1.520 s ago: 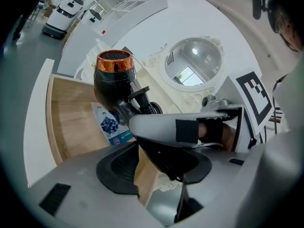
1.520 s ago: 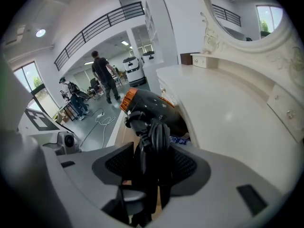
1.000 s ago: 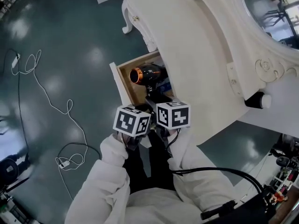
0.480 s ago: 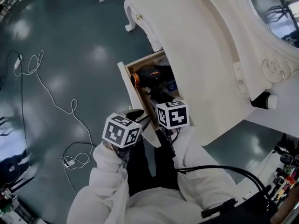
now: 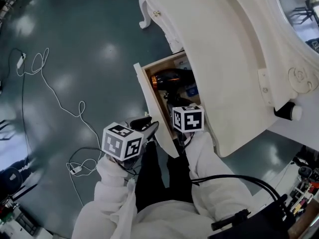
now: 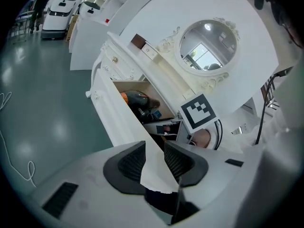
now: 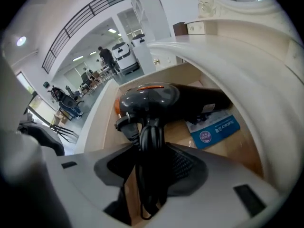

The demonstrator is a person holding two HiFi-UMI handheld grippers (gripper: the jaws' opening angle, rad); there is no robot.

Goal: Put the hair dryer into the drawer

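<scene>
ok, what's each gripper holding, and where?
Left gripper: drawer, by its front edge. Right gripper: dryer, by its cord-wrapped handle. Both jaws have just been closing.

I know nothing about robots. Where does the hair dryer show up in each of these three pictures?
Head view: the hair dryer is in the upper middle, inside the open drawer.
Left gripper view: small, left of centre, inside the same drawer.
Right gripper view: large, at centre, lying in the drawer.
Shared landmark: the drawer's pale wooden inside.
</scene>
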